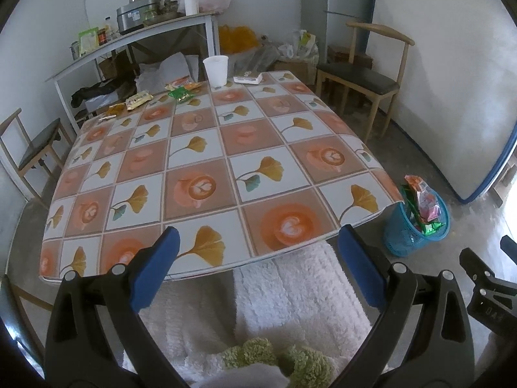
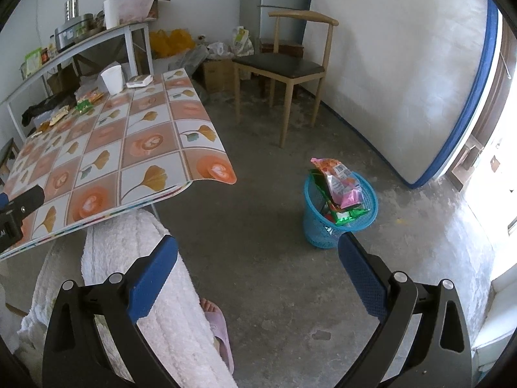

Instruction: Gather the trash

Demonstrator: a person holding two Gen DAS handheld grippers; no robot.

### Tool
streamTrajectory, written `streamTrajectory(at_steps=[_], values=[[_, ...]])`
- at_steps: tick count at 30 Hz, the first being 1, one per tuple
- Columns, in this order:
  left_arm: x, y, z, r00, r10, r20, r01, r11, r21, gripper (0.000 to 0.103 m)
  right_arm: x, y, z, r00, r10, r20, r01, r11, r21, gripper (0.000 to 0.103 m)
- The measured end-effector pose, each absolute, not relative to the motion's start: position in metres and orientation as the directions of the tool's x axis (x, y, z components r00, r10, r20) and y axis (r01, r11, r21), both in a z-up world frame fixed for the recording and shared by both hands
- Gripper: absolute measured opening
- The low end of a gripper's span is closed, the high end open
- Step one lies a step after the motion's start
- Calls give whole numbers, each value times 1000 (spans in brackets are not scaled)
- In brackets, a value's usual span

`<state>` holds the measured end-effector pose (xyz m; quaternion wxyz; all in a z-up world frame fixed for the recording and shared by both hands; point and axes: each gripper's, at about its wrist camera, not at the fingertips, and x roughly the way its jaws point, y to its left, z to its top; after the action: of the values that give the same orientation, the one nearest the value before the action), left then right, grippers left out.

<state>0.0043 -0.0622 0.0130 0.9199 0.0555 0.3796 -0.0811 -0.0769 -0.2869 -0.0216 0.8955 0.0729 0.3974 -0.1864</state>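
Observation:
Several snack wrappers (image 1: 161, 95) lie at the far left edge of the patterned table (image 1: 206, 168), also seen as wrappers (image 2: 76, 106) in the right wrist view. A blue mesh bin (image 1: 416, 226) stuffed with wrappers stands on the floor right of the table; in the right wrist view the bin (image 2: 336, 213) sits just ahead. My left gripper (image 1: 258, 255) is open and empty over the table's near edge. My right gripper (image 2: 258, 265) is open and empty above the floor, near the bin.
A white paper cup (image 1: 216, 70) and a flat white box (image 1: 247, 78) stand at the table's far edge. Wooden chairs (image 1: 358, 74) flank the table. A cluttered shelf (image 1: 135, 35) lines the back wall. A person's legs in white fleece (image 2: 155, 291) and a pink slipper (image 2: 219, 333) are below.

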Motion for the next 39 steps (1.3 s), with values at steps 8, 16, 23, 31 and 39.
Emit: streamTrajectory(at_steps=[8, 16, 23, 31, 39], values=[[4, -62, 14, 701, -102, -706, 186, 981, 44, 95, -77, -287, -22, 613, -274, -741, 393, 919, -15, 97], [5, -59, 13, 693, -96, -714, 179, 983, 42, 95, -78, -286, -22, 619, -273, -737, 394, 919, -9, 97], [5, -58, 11, 688, -104, -718, 185, 982, 35, 95, -79, -286, -22, 622, -273, -734, 397, 918, -5, 97], [5, -56, 10, 685, -106, -721, 184, 982, 31, 95, -80, -286, -21, 624, -275, -732, 400, 916, -3, 97], [6, -55, 10, 684, -106, -722, 185, 982, 31, 95, -80, -288, -18, 627, -276, -729, 404, 915, 1, 97]])
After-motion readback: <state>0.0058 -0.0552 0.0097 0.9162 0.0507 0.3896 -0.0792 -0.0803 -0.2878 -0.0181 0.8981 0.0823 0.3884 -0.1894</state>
